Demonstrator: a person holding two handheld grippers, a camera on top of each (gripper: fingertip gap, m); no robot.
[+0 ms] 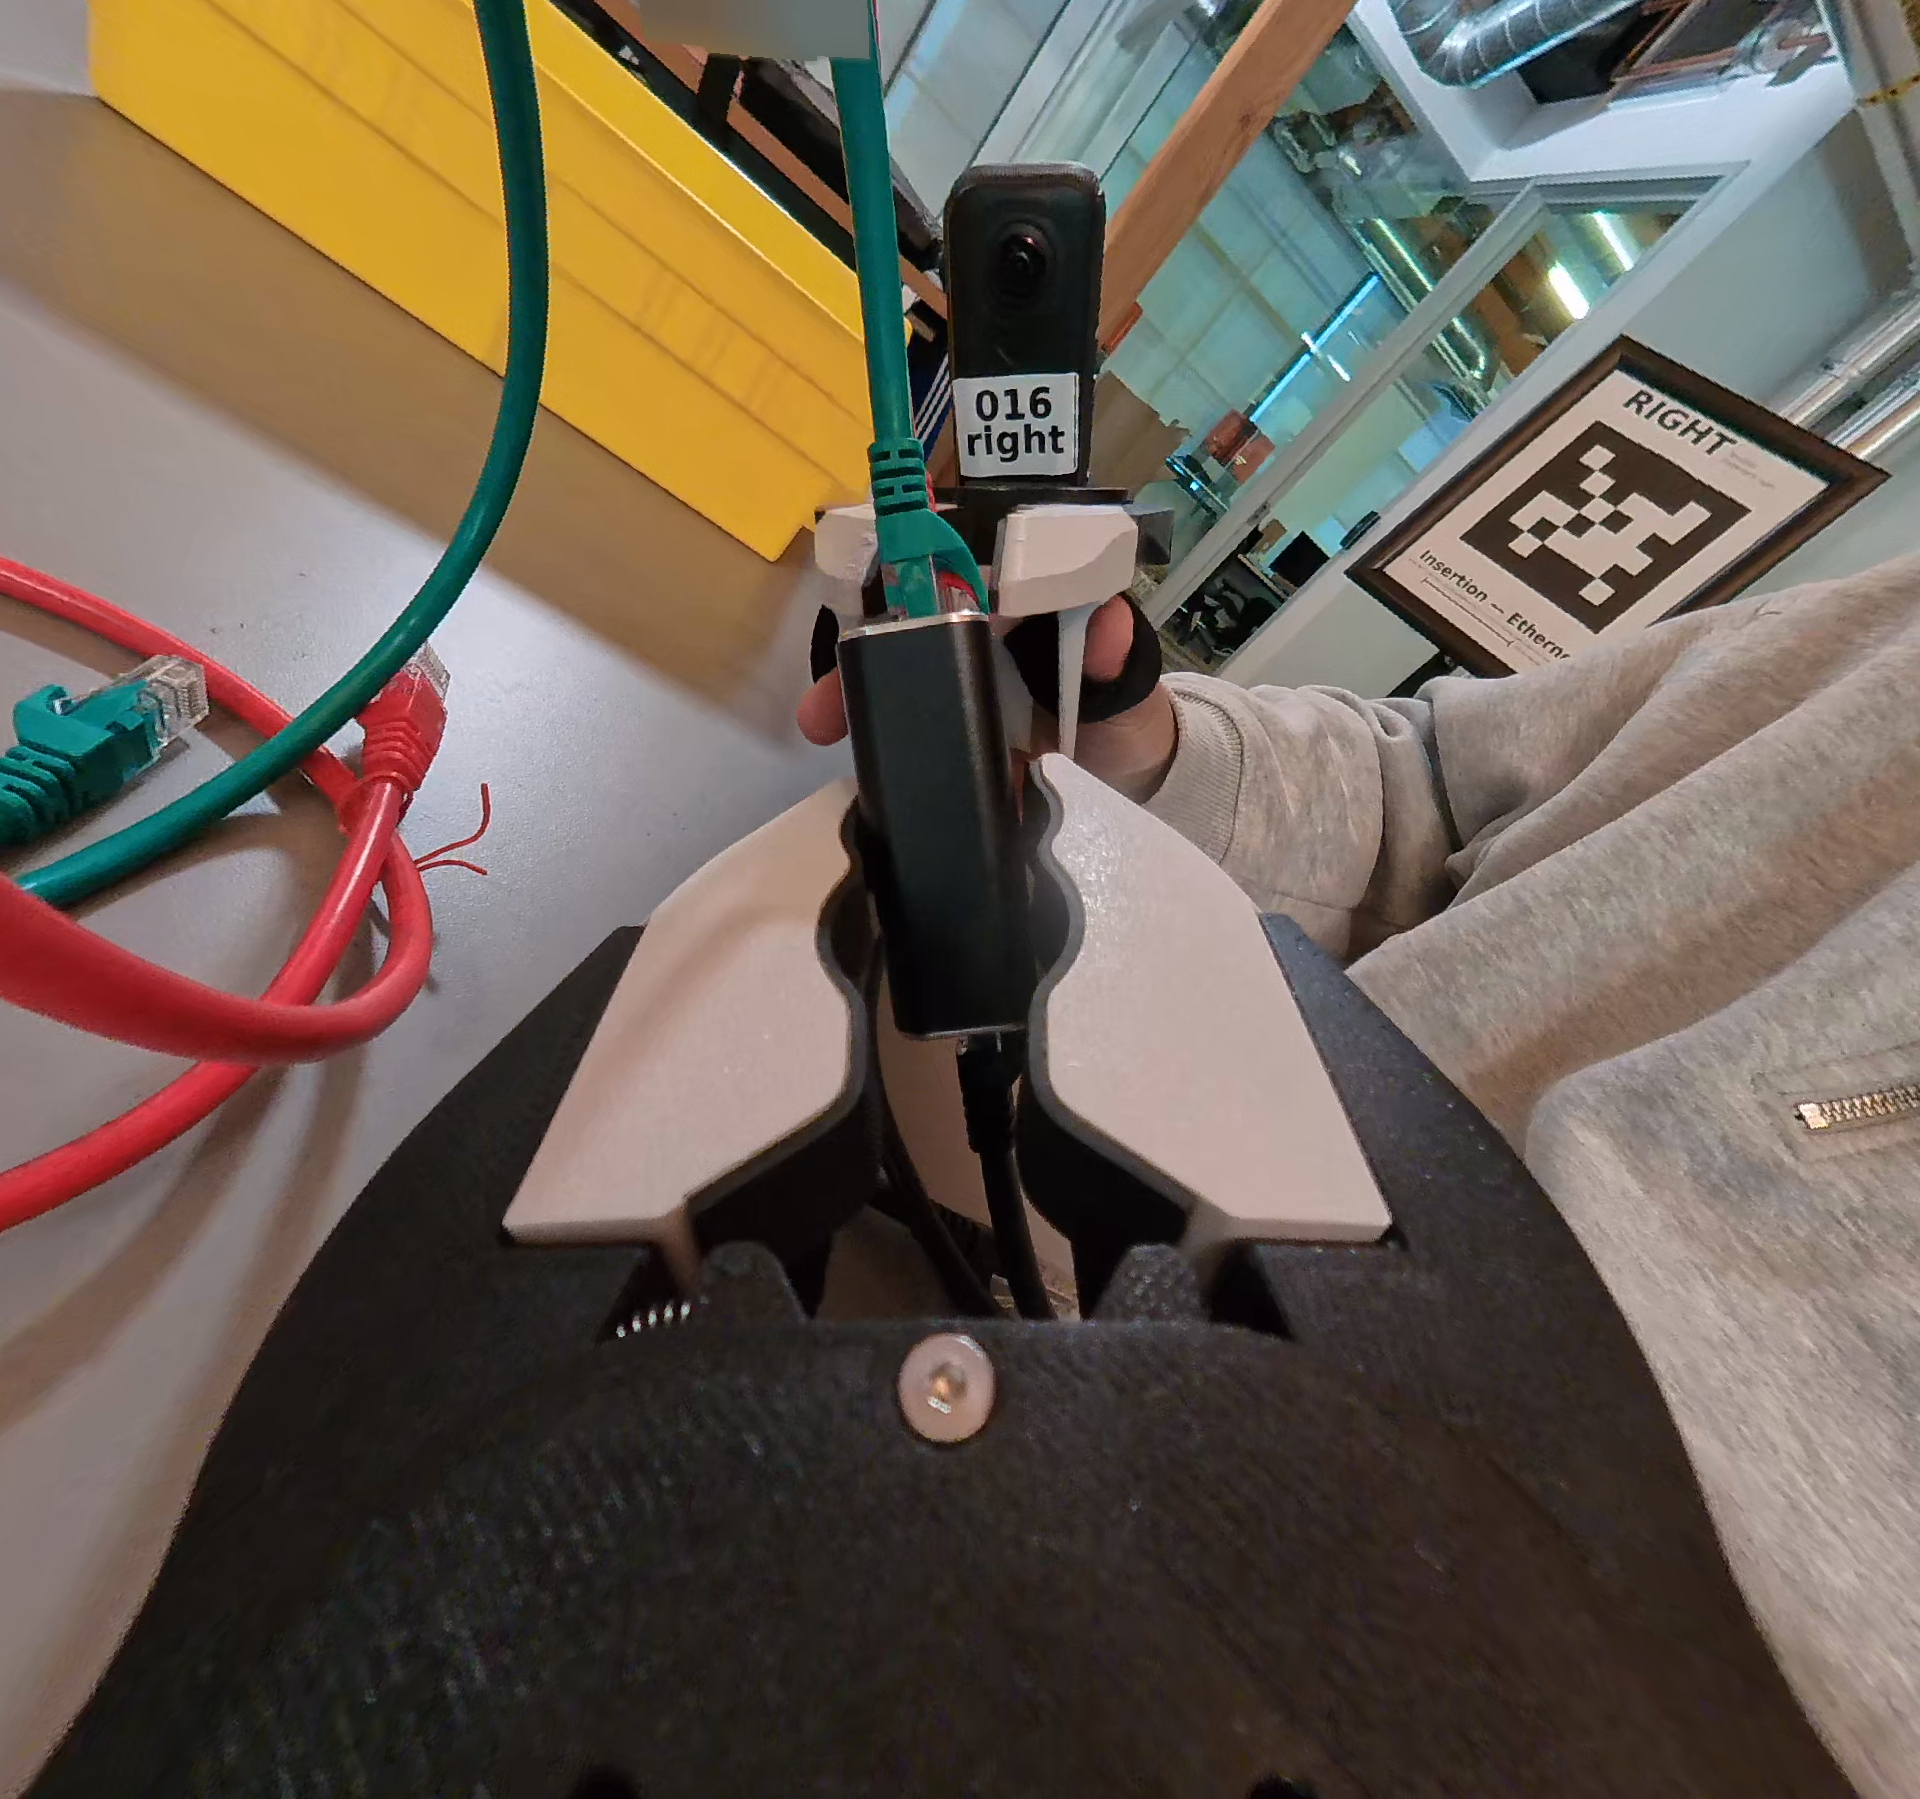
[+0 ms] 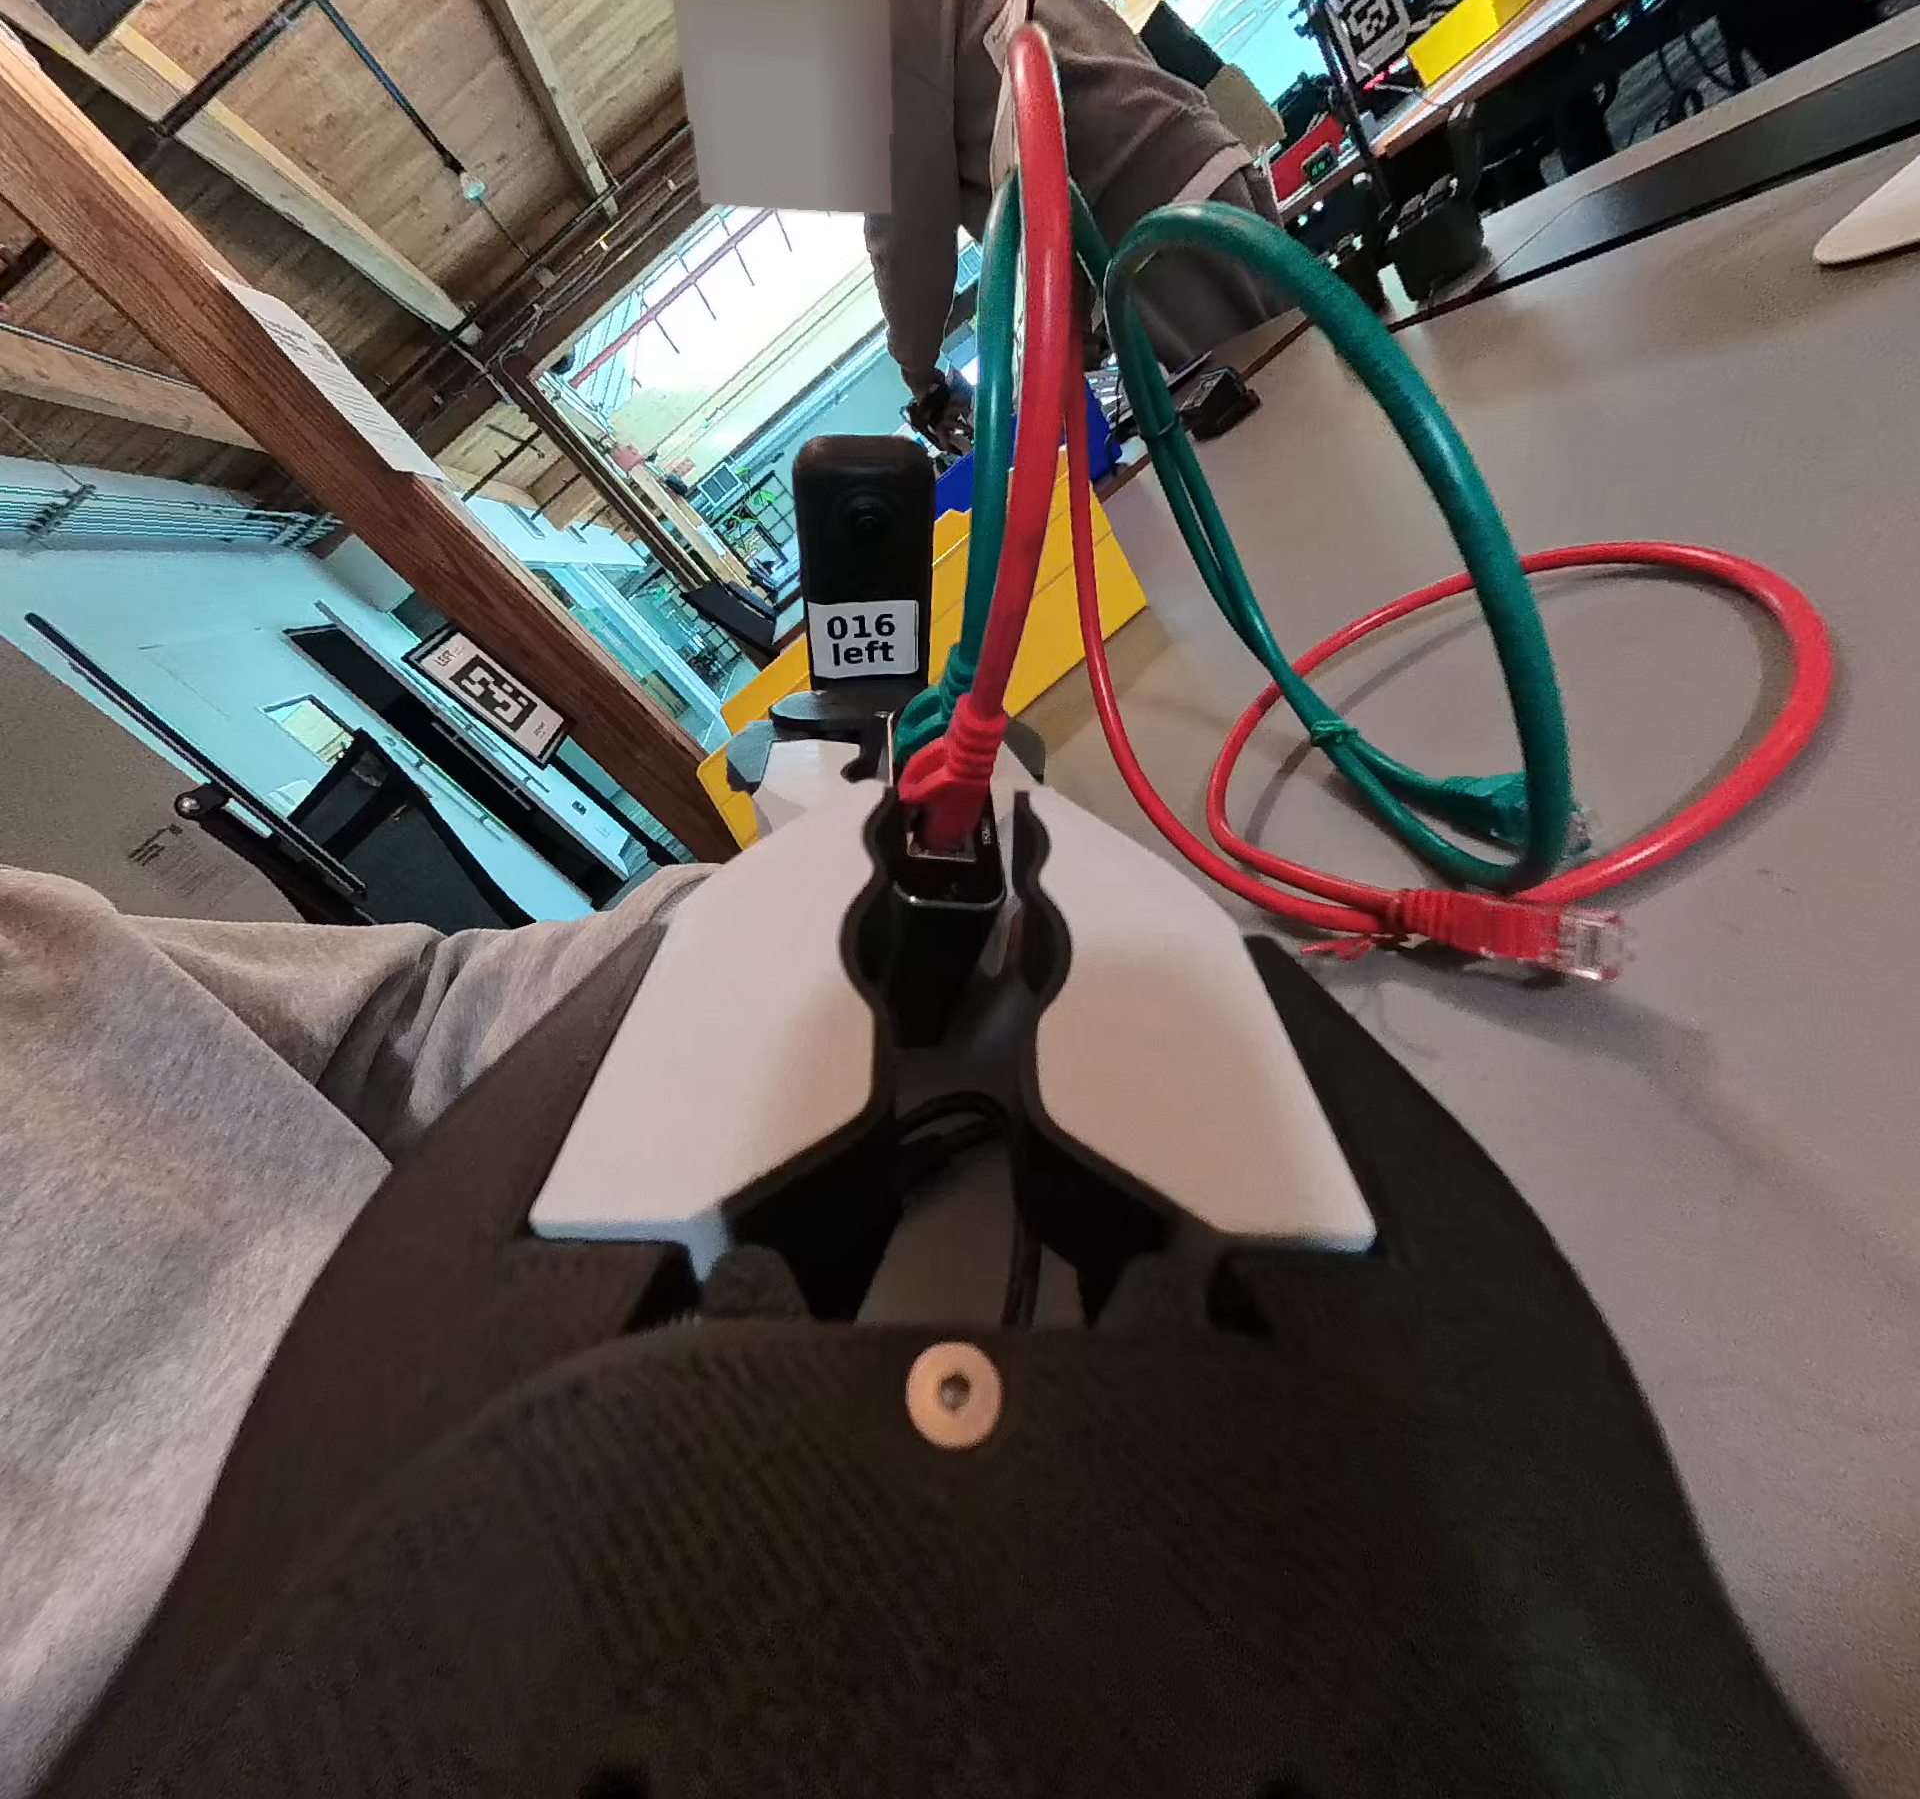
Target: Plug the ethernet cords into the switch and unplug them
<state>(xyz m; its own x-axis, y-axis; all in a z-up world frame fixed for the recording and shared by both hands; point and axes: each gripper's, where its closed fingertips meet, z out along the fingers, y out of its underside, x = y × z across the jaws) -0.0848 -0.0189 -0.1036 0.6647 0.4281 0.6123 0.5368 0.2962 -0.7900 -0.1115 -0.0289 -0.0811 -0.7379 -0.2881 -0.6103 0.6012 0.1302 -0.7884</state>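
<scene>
left gripper (image 1: 940,845): closed on the switch, white fingers (image 1: 727,1001) clamping its sides
right gripper (image 2: 945,876): closed narrow around the same switch from the opposite end; in the left view its fingers sit either side of the green plug (image 1: 914,554), whether they pinch it cannot be told
switch (image 1: 935,814): small black box, held off the table between the 2 grippers, black lead (image 1: 997,1157) leaving its near end in the left view
port end (image 2: 940,845): 2 plugs seated, red plug (image 2: 951,773) in front, green one behind it in the right view
green cord (image 1: 509,378): rises from the switch, loops over and down to the table
red cord (image 2: 1039,399): arches up from the switch, then coils on the table
free ends: 1 green (image 1: 94,731) and 1 red (image 1: 410,710) plug lying on the table, close together, unplugged
table (image 1: 623,689): grey top, carries both coils
bin (image 1: 436,191): yellow, on the table beyond the cords
hand (image 1: 1101,700): behind the right gripper, grey sleeve (image 1: 1558,814)
sign (image 1: 1621,513): framed, black-and-white marker, standing to the right in the left view
</scene>
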